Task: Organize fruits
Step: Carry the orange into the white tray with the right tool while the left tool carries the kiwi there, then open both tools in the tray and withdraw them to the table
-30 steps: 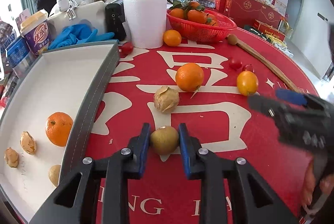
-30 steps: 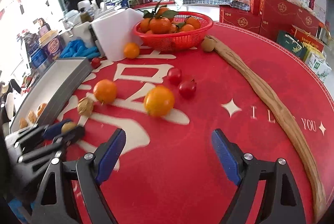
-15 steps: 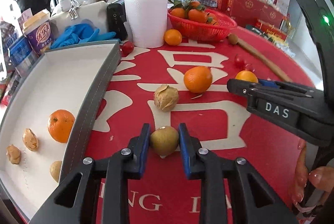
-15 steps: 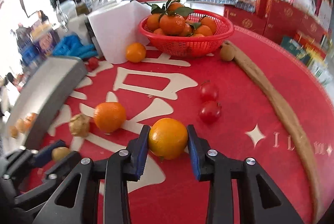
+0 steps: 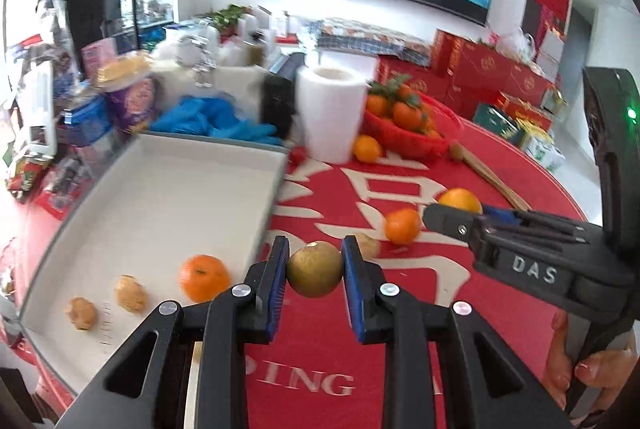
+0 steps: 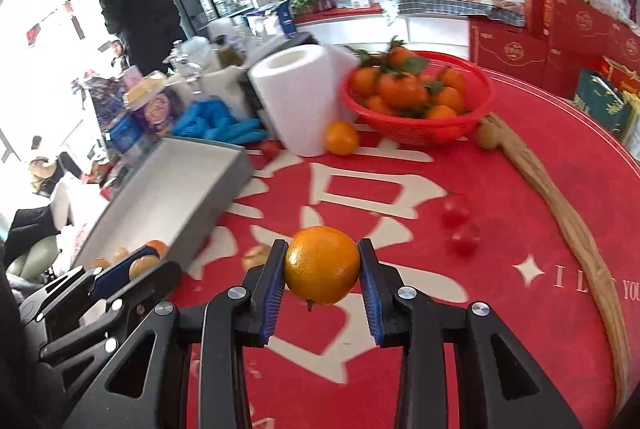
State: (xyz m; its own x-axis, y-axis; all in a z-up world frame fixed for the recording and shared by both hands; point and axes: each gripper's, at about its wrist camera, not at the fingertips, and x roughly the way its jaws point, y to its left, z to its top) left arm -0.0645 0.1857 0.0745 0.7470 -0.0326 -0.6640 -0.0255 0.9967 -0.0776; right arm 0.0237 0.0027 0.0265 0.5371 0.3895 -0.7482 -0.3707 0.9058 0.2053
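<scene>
My left gripper (image 5: 315, 275) is shut on a brown-green round fruit (image 5: 315, 269) and holds it above the red table, beside the white tray (image 5: 168, 189). The tray holds an orange (image 5: 204, 277) and two brown walnut-like fruits (image 5: 130, 293). My right gripper (image 6: 322, 267) is shut on an orange (image 6: 322, 265) lifted off the table; it also shows in the left wrist view (image 5: 460, 200). On the table lie another orange (image 5: 402, 225), a brown fruit (image 6: 256, 256) and two red tomatoes (image 6: 460, 225).
A red basket of tangerines (image 6: 416, 97), a paper towel roll (image 6: 300, 97), a loose orange (image 6: 341, 137) and blue gloves (image 6: 216, 123) stand at the back. A long wooden stick (image 6: 560, 197) lies along the right. Red boxes line the far edge.
Both grippers have lifted their fruits off the table. The left one has swung left toward the tray. The right gripper closed on the orange a second ago and raised it.
</scene>
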